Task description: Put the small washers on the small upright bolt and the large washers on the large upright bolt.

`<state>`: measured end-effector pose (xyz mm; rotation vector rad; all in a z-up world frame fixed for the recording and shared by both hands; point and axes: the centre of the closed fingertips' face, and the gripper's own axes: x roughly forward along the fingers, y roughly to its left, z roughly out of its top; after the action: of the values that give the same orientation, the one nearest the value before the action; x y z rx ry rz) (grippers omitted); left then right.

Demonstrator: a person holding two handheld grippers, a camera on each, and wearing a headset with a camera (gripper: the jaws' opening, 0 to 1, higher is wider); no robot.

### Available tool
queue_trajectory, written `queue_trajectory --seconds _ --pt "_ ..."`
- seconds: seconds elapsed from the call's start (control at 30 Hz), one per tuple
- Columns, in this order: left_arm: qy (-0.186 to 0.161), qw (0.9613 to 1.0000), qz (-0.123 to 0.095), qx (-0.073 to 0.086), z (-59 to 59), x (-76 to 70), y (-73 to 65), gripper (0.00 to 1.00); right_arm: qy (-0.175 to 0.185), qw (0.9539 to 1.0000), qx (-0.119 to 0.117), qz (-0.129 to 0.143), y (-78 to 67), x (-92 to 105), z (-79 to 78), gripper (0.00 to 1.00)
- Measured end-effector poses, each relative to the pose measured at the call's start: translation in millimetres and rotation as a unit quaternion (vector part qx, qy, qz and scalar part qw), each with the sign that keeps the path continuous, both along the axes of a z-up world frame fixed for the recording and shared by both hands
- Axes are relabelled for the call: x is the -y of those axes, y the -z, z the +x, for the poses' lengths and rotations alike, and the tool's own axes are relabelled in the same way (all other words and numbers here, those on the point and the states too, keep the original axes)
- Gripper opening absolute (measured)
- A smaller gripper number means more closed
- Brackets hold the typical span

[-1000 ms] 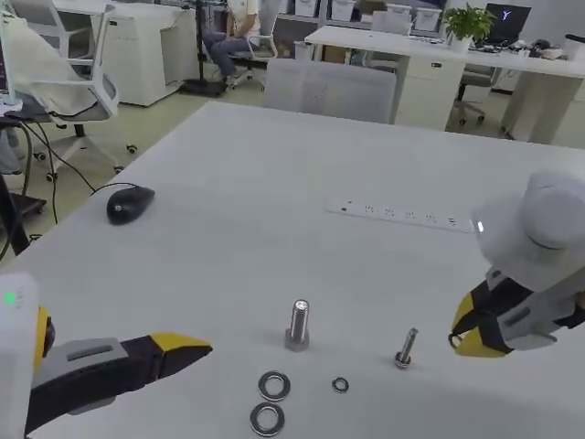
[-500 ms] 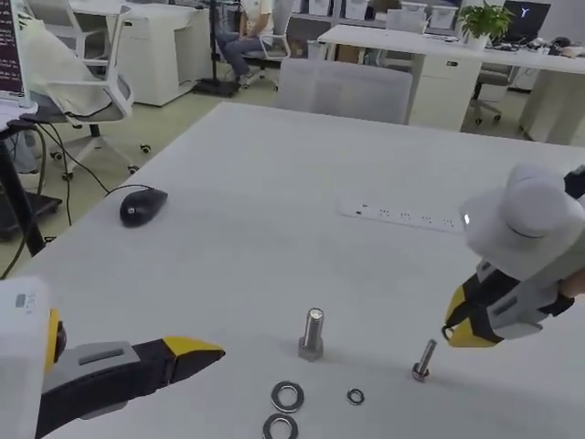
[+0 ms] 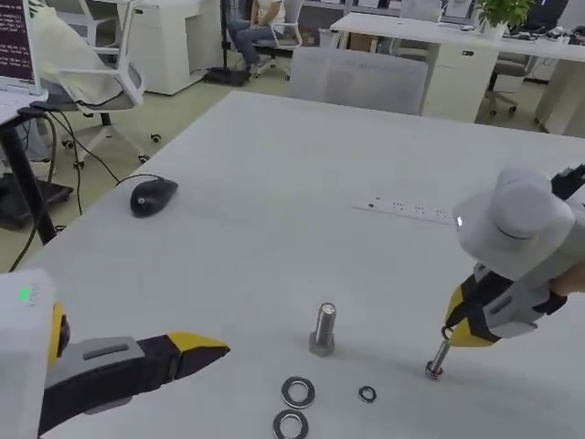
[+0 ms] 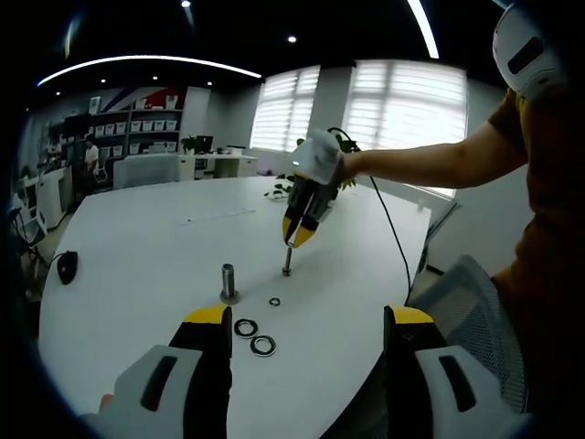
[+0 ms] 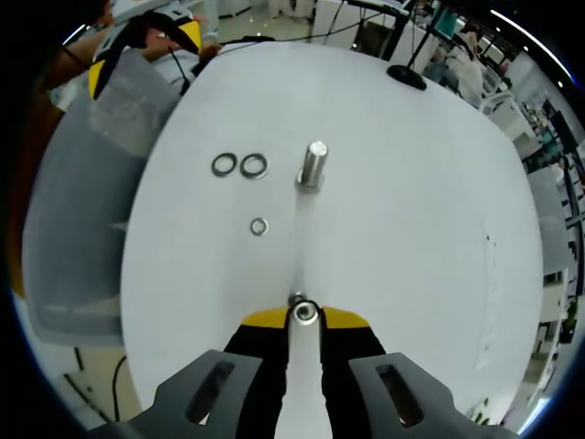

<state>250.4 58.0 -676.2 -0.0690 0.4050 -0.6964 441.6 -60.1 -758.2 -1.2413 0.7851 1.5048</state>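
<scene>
Top of small bolt (image 3: 437, 358) is being gripped by R gripper (image 3: 460, 334) fingers, right of large bolt (image 3: 323, 329), axis tilting; small washer (image 3: 366, 394) is lying btwn bolts, nearer R. L gripper (image 3: 206, 347) is being held open.

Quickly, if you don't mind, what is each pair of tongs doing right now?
Left tongs: open, holding nothing.
Right tongs: shut on a small washer, at the top of the small bolt.

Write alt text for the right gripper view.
The right gripper pinches a small washer right at the small bolt on a white table. Beyond lie a second small washer, two large washers and the large upright bolt.
</scene>
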Motion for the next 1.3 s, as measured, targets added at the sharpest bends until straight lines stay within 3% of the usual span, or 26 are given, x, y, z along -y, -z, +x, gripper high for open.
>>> queue_trajectory --seconds 0.63,1.3 --pt "0.004 1.0000 -0.002 -0.002 -0.5 4.2 1.9 0.67 -0.001 0.9999 -0.003 -0.013 12.8 3.4 -2.3 0.12" --pt "-0.002 1.0000 -0.004 -0.009 -3.7 1.1 6.5 0.67 0.000 0.9998 -0.012 -0.014 53.5 -2.5 -0.6 0.13"
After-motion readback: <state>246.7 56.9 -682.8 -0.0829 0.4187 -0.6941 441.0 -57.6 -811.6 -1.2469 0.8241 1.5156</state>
